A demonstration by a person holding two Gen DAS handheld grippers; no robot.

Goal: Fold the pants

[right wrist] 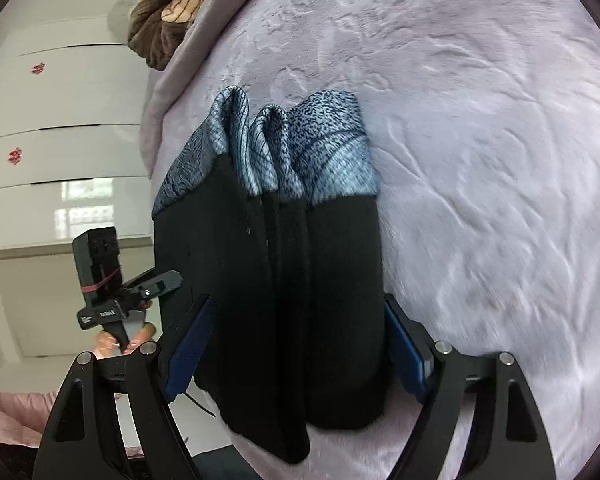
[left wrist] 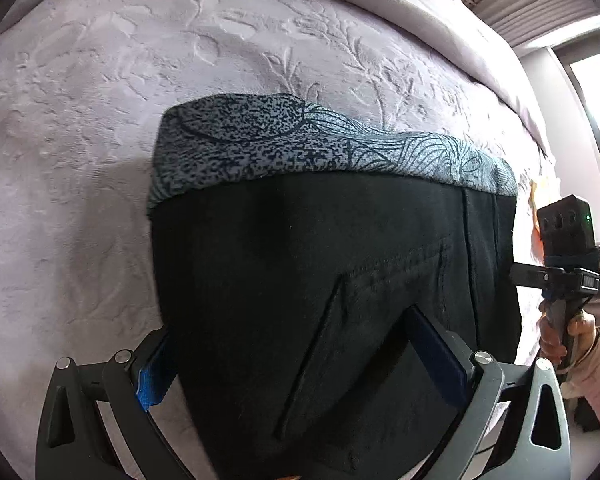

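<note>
**Left wrist view: folded pants on bed, both grippers at the near end**

Left wrist view: black pants lie folded into a compact stack on the lilac embossed bedspread. A grey-blue patterned fabric band sits at the far end of the stack, under the black layer. The black part runs from that band toward the camera, so the long axis goes near-to-far in frame, patterned end pointing away. A slanted pocket seam shows on the top layer.

Left gripper: jaws spread wide. Left blue pad sits at the left edge of the stack, right pad on top of the black cloth. Can't tell whether the pads press the cloth or just straddle it.

Right wrist view: same pants seen from the side, several stacked fold layers visible. The patterned band again points away from the camera. Right gripper: jaws stand wide with the black stack between them. Pads are close to both flanks; firm contact not clear.

Surroundings: white cabinet doors at left with small red decals; brown and tan cloth at the bed's far edge. A window is at right in the left wrist view.
</note>
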